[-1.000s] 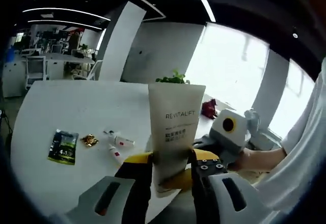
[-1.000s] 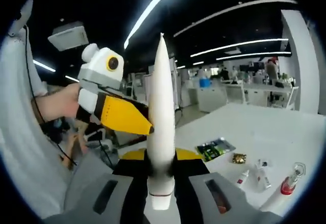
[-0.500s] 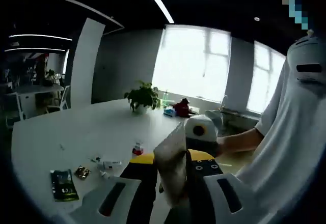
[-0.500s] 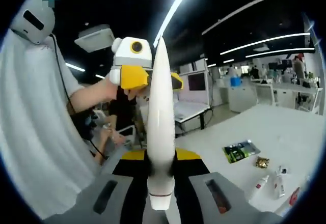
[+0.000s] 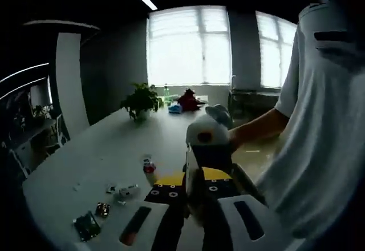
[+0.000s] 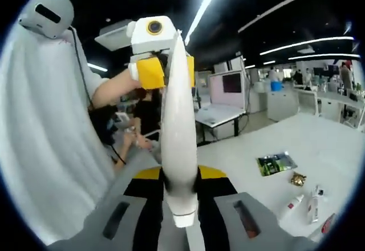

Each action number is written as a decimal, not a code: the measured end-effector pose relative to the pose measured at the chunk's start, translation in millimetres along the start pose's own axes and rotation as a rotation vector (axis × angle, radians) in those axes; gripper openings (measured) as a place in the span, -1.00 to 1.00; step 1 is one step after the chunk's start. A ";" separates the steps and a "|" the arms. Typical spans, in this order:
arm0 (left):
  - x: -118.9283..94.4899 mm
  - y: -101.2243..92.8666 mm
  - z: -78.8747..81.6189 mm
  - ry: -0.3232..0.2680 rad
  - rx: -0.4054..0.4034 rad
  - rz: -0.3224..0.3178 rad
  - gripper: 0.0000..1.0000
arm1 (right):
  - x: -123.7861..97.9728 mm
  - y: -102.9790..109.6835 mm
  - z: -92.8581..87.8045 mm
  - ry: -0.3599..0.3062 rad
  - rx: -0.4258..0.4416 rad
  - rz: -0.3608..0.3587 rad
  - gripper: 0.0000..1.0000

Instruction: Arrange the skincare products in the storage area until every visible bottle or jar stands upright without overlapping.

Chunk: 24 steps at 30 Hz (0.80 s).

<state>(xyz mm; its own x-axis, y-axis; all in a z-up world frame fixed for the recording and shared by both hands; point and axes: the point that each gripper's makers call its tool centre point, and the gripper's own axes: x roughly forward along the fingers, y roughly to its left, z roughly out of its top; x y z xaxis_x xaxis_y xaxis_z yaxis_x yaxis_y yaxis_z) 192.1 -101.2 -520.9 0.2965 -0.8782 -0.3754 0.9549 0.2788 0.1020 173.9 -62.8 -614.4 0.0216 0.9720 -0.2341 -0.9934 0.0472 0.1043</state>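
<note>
Left gripper view: left hand-held gripper (image 5: 191, 197) rising from 6 o'clock, jaws clenched on a white cream tube (image 5: 192, 174), seen edge-on and dim between the yellow pads. Right hand-held gripper (image 5: 208, 148) coming in just above, at centre, also on the tube, with a bare forearm (image 5: 256, 130) and white sleeve (image 5: 319, 108) trailing off toward 3 o'clock. White table (image 5: 114, 148) spreading toward 9 o'clock. On it: small red-capped bottle (image 5: 149, 165) near centre, a few small white tubes (image 5: 122, 191) toward 8 o'clock, gold wrapped item (image 5: 102, 209) and dark green sachet (image 5: 86, 226) further toward 7 o'clock. Potted plant (image 5: 140, 100) at the table's far end, about 11 o'clock, before bright windows.

Right gripper view: right hand-held gripper (image 6: 180, 191) closed around the tube's lower end, cap downward, body pointing up to 12 o'clock. Left hand-held gripper at 11 o'clock, yellow jaws pinching the tube's upper part. On the table at 4 o'clock: green sachet, gold item, small white tubes, all lying flat, well apart from the held tube.
</note>
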 end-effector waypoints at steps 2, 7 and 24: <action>10.3 -3.5 -3.4 0.018 0.031 -0.013 -0.74 | -2.7 -3.5 -8.7 0.037 -0.005 -0.009 -0.57; 36.5 -4.0 -13.2 0.021 0.033 -0.058 -0.75 | -17.4 -16.5 -31.8 0.128 -0.017 -0.054 -0.57; 116.3 8.6 -84.4 0.132 0.036 -0.151 -0.75 | -33.8 -68.4 -131.2 0.381 -0.010 -0.095 -0.58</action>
<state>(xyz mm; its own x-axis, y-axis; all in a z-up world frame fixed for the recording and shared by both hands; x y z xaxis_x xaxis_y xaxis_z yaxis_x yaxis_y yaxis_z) 233.4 -168.1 -641.5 0.1478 -0.8497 -0.5061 0.9890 0.1318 0.0676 226.4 -129.1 -740.5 0.0724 0.8084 -0.5842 -0.9900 0.1291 0.0561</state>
